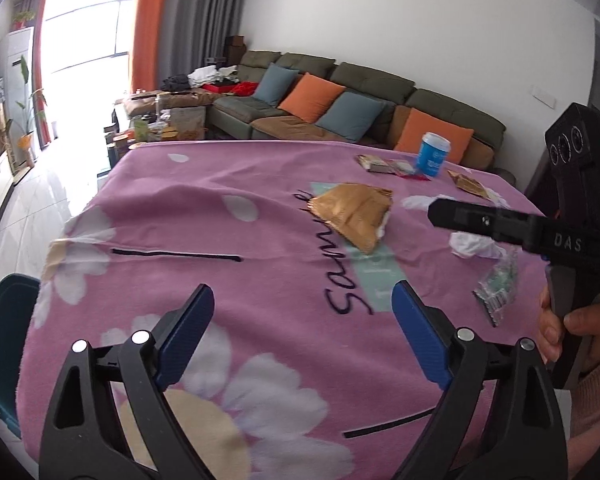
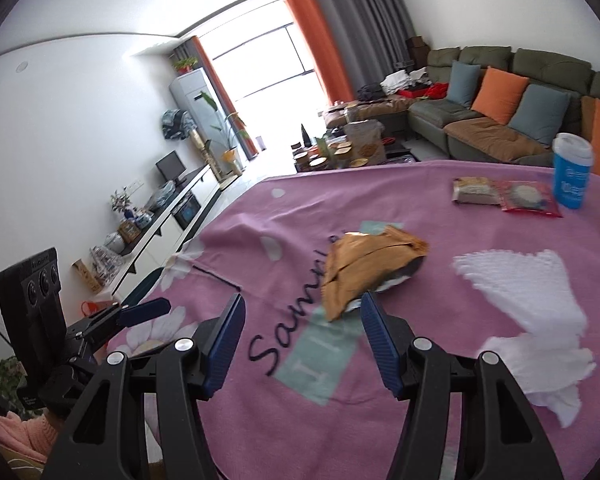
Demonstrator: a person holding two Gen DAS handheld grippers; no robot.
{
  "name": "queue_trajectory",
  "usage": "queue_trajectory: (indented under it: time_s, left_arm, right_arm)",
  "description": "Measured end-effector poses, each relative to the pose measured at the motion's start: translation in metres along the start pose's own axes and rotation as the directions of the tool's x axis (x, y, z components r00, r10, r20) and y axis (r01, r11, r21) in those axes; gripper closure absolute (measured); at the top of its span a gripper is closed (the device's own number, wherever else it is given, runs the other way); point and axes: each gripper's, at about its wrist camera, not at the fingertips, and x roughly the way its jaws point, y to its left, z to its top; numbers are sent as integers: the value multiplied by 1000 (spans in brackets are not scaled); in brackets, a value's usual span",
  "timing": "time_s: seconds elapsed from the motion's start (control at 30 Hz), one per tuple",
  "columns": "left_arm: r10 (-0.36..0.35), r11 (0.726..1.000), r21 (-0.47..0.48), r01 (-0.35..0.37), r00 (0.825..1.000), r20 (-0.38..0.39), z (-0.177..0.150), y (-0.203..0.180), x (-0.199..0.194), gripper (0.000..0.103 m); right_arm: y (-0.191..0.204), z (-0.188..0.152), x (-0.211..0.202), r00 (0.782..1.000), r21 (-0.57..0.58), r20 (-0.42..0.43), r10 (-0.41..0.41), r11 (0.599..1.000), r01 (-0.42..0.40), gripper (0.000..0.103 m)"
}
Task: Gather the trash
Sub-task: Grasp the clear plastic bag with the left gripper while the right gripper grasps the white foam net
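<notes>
A crumpled gold snack bag (image 1: 354,210) (image 2: 364,268) lies on the pink flowered blanket (image 1: 260,184) (image 2: 440,208) near the table's middle. My right gripper (image 2: 302,300) is open, its blue pads just short of the bag's near edge and nothing between them. My left gripper (image 1: 304,292) is open wide over bare blanket, well short of the bag. A crumpled white tissue (image 1: 476,245) (image 2: 540,356) and a clear wrapper with green print (image 1: 496,292) lie to the right. In the left wrist view the right gripper's finger (image 1: 460,212) reaches in above the tissue.
At the far right stand a blue cup (image 1: 432,154) (image 2: 572,176), small snack packets (image 1: 384,164) (image 2: 476,191) and another gold wrapper (image 1: 470,185). A teal chair (image 1: 4,340) sits at the table's left edge. A sofa (image 1: 340,92) lies beyond.
</notes>
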Motion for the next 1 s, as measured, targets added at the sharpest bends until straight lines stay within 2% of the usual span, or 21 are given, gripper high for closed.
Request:
queue_trajectory:
  time_s: [0.1,0.27,0.47,0.6,0.8,0.9,0.93,1.0]
  left_arm:
    - [-89,995,41,90,996,-25,2,-28,10,15]
    - [-233,965,100,241,969,-85,1,-75,30,17]
    - [-335,923,132,360,925,-179,-2,-118,56,18]
    - [-337,918,137,372,914,-228,-4,-134,76,20]
    - [-337,915,123,385,894,-295,-6,-148,98,40]
    - [-354,908,117,402,886,-298,-6,-150,101,48]
    - [-368,903,109,415,880,-302,-6,-150,102,56]
    - [-380,898,107,428,873,-307,-6,-150,101,63]
  right_arm:
    - [-27,2,-22,996,42,53,-70,997,68,45]
    - [-71,4,-36,985,133,82,-153,981,141,45]
    - [-124,-3,-39,990,240,59,-131,964,113,42]
    - [-149,-7,-39,993,285,44,-109,954,92,40]
    - [-172,-6,-26,1000,354,20,-21,935,12,38]
    - [-178,-7,-19,1000,373,2,7,928,-7,39]
    - [-179,-8,-17,1000,379,0,20,925,-18,40]
    - [-182,-10,-15,1000,388,0,28,921,-26,49]
